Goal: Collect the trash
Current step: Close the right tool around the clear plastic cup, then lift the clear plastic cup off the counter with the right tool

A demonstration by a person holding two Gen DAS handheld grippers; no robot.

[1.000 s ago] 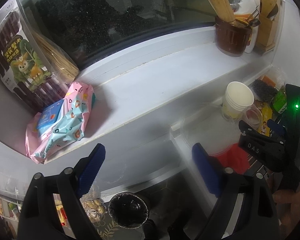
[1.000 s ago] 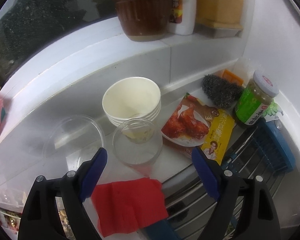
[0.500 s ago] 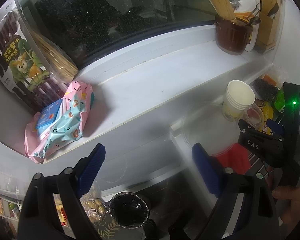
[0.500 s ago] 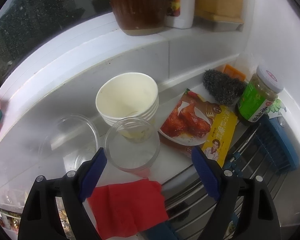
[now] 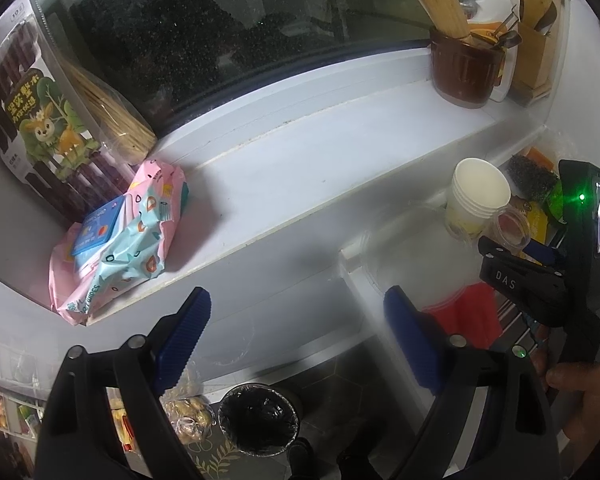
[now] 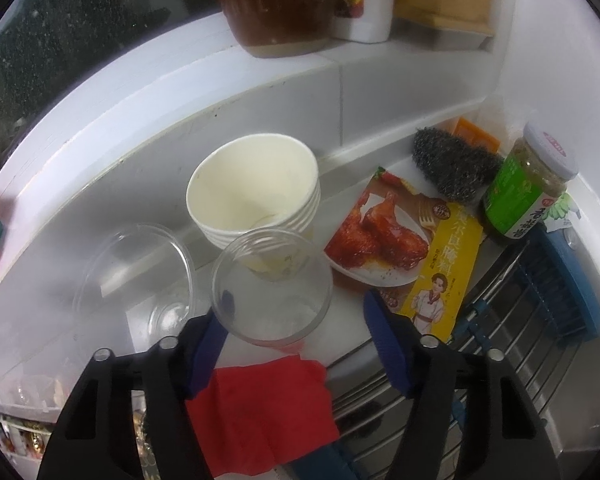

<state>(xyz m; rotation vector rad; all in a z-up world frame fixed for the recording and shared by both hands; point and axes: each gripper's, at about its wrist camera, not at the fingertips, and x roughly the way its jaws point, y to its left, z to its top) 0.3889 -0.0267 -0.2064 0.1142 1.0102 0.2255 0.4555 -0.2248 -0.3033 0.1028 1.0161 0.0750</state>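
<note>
Right gripper [image 6: 296, 320] advanced, straddling upright clear cup [image 6: 272, 284]

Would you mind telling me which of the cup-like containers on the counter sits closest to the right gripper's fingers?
The small clear plastic cup, standing between the open right gripper fingers. The white paper cup stack stands behind it; the clear domed lid lies off to the left.

The left wrist view looks down across the windowsill [image 5: 300, 168] from farther back. The right wrist view sits close over the paper cups [image 6: 256, 196]. Both share those cups [image 5: 478, 200], at the left view's right edge.
</note>
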